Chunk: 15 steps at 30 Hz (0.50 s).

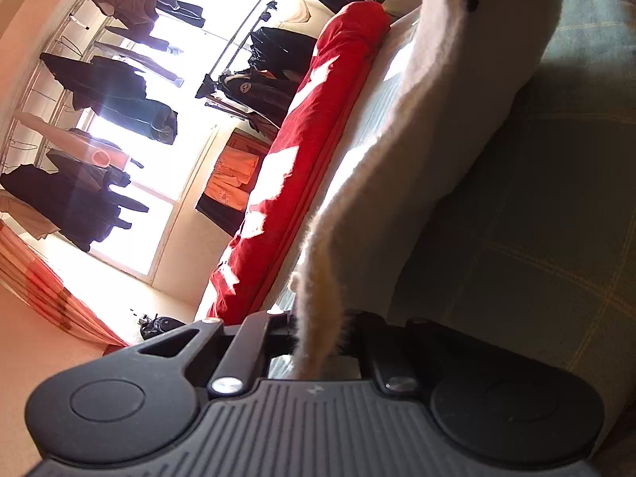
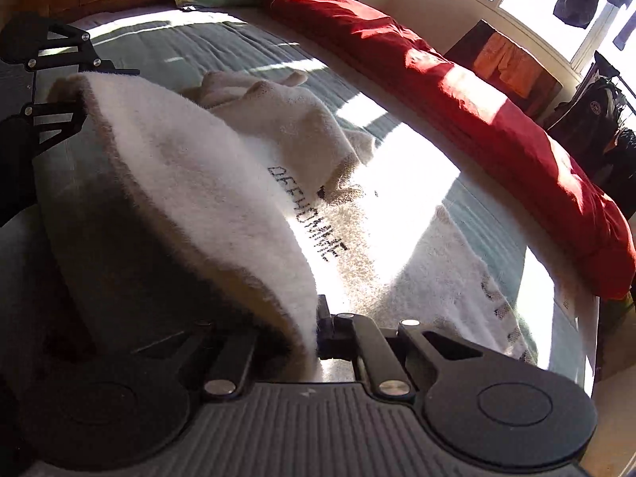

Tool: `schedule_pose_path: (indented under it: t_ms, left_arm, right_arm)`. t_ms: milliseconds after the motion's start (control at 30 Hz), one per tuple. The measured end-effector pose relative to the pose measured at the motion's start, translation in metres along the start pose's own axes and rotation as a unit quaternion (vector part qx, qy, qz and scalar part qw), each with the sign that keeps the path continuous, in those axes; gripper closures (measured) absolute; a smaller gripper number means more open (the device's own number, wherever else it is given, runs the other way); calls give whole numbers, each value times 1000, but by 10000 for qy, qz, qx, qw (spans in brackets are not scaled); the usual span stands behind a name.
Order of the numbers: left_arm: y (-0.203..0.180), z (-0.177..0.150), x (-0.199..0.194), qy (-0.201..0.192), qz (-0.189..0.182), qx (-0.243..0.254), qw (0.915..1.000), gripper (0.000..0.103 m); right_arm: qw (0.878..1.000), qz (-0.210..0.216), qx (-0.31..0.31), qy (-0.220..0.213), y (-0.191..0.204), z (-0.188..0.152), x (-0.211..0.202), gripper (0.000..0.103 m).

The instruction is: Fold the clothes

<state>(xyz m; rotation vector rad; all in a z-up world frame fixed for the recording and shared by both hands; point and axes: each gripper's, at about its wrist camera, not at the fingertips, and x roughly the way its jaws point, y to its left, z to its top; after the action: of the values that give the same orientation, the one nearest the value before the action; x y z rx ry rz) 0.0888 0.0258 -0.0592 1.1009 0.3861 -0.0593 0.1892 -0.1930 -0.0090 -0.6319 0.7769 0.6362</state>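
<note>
Here I have both ends of one hem in hand: my left gripper [image 1: 318,338] is clenched on the edge of the white fleece garment [image 2: 206,183], and my right gripper [image 2: 314,338] is pinched on the same edge further along, so the fabric arches between them, lifted off the bed [image 2: 167,45]. The rest of the garment lies spread on the grey-green cover in the sun, black lettering showing, its far part bunched up well short of the red duvet [image 2: 457,91] along the bed's far side. I judge this to be the opening fold, with the hem raised and not yet carried over. Next I'd want to sweep both hands together across the body, keeping the edge taut and level, then lay it down squarely before letting go.
</note>
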Motion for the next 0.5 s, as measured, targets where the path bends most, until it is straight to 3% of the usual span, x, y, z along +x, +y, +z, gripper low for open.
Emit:
schedule_pose_path:
  t_ms: [133,300,400,500]
  left_arm:
    - [6,2,-16,-9,-352,11,9994,97]
    - [-2,-14,-30,234,-1032,62,9944,94]
    - [1,-23,-33,401,-1265,6,9912,92]
    - [5,-30,-47,441,-1308,-70,9904,89]
  right_arm:
    - [9994,321,-103,74,0,-2,-23,96]
    - [9919,1022,-335,670,29,-28,-6,95]
    - [9821,1561,-424,961,49,-44,3,94]
    - [9790,1681,-562,1006,58,-49,0,87]
